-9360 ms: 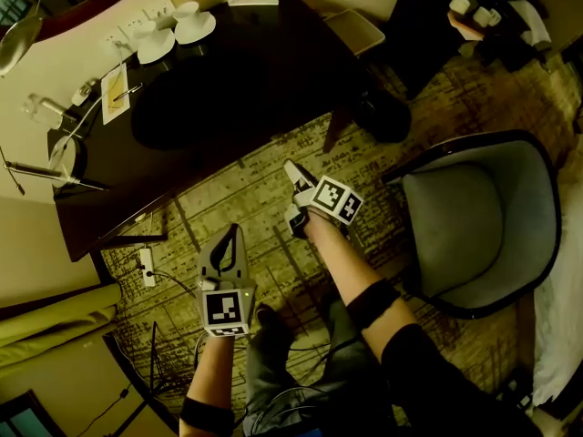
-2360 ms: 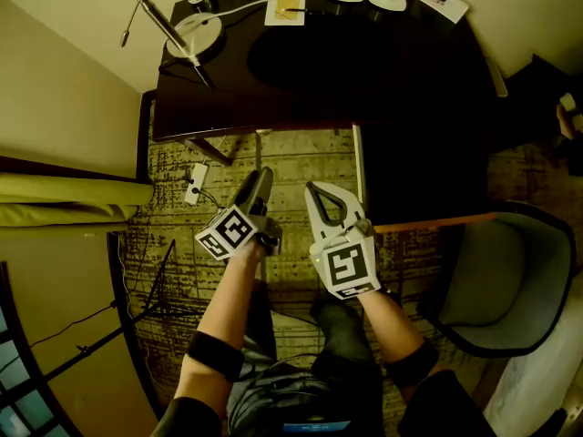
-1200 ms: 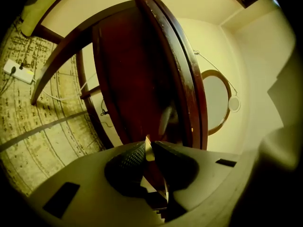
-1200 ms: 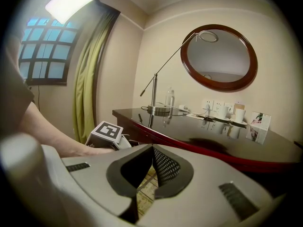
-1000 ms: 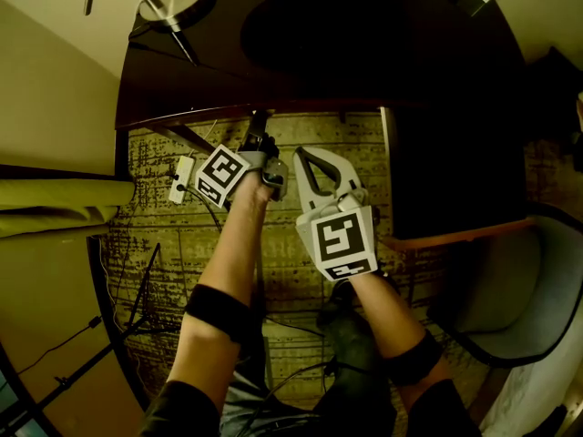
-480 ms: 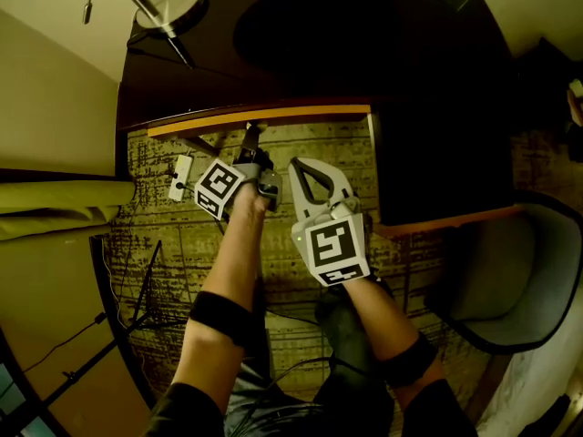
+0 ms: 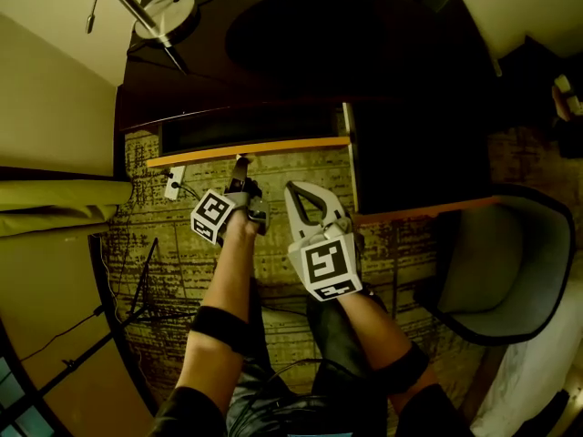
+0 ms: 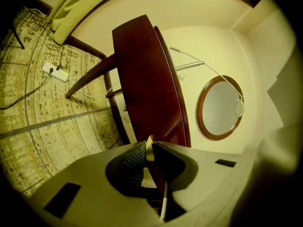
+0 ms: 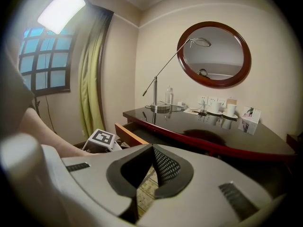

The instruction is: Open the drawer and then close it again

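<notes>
The dark wooden desk (image 7: 364,53) has its drawer (image 7: 250,150) pulled out, with the orange front edge towards me and the dark inside showing. My left gripper (image 7: 239,164) reaches up to that front and is shut on the drawer's front edge. In the left gripper view the jaws (image 8: 149,148) pinch the thin edge of the reddish drawer front (image 8: 147,89). My right gripper (image 7: 293,192) hangs free beside it, below the drawer front, shut with nothing in it. In the right gripper view the shut jaws (image 9: 152,150) point at the open drawer (image 9: 128,134).
A grey armchair (image 7: 496,262) stands at the right. On the desk are a lamp (image 7: 164,12), cups and papers. A power strip (image 7: 173,182) and cables lie on the patterned carpet. A curtain (image 7: 55,206) hangs at the left and a round mirror (image 9: 215,53) on the wall.
The drawer has slid out of the desk, drawn by my left gripper moving back towards me. My right gripper has also drawn back and stayed shut.
</notes>
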{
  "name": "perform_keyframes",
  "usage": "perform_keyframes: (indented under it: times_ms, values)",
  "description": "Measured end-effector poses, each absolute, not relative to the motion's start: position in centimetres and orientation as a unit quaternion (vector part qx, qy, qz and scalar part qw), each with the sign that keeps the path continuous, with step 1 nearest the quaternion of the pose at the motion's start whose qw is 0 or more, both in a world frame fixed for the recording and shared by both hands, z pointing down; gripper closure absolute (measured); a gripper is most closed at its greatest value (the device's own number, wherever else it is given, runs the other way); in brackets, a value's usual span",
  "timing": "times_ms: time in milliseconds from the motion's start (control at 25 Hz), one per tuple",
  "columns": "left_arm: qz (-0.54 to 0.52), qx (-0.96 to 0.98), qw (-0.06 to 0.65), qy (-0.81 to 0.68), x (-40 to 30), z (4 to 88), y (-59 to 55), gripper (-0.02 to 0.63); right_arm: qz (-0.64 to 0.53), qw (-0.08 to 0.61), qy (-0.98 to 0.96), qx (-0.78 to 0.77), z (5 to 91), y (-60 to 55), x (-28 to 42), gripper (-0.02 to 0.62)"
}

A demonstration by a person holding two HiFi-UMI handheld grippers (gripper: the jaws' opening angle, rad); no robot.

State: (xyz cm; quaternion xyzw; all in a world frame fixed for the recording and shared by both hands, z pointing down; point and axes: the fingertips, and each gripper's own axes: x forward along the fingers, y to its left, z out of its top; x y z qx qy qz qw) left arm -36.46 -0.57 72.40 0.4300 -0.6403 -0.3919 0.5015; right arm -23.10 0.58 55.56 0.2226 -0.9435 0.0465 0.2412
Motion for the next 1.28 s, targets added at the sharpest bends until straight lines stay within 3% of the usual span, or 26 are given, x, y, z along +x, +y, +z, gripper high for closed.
perform_keyframes:
  times_ms: [1080, 1280]
  values:
    - [-0.325, 0.362, 0.559, -0.671, -28.1, 73.3, 16.3, 0.563, 0.1, 0.274, -0.933, 0.213, 53.8, 7.1, -12.4, 0.595]
    - [-0.236, 0.394, 0.556, -0.693, -28.0, 72.5, 16.6, 0.551, 0.108, 0.27, -0.931, 0.222, 53.3, 6.2, -11.7, 0.595]
